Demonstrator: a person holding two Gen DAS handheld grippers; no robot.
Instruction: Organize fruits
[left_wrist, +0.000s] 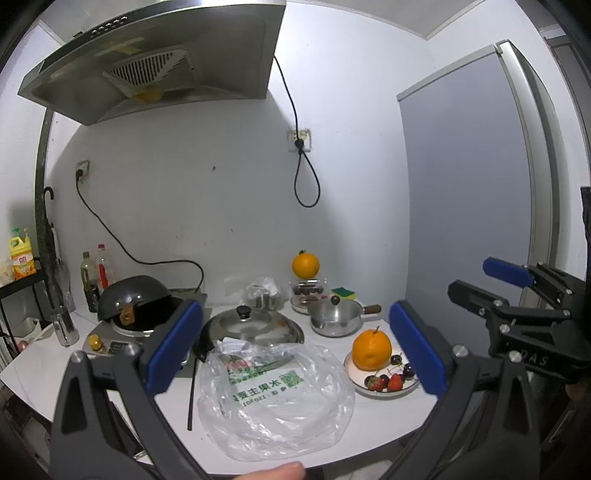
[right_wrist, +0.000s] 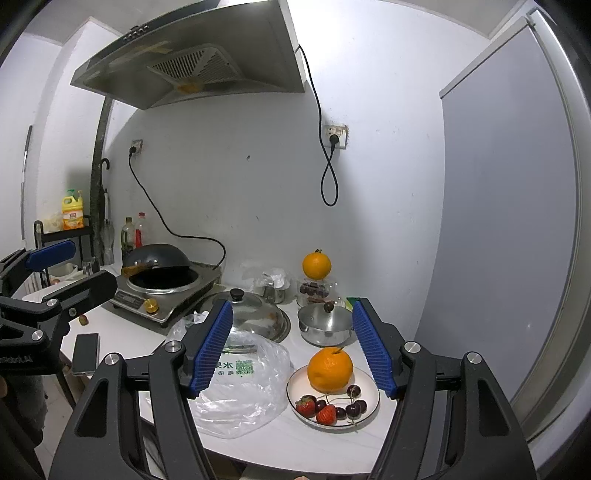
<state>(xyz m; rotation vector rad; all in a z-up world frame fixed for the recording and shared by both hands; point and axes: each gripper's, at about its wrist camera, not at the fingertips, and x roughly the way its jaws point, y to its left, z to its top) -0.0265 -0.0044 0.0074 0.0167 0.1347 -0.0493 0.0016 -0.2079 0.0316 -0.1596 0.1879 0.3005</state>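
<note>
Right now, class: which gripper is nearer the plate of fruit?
Right. The right gripper hangs open just short of the plate, its jaws framing it. The left gripper sits farther left, facing the plastic bag.

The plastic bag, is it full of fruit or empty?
Seemingly empty. The plastic bag lies flattened and see-through, with no fruit visible inside. The orange, strawberries and cherries sit on the plate.
</note>
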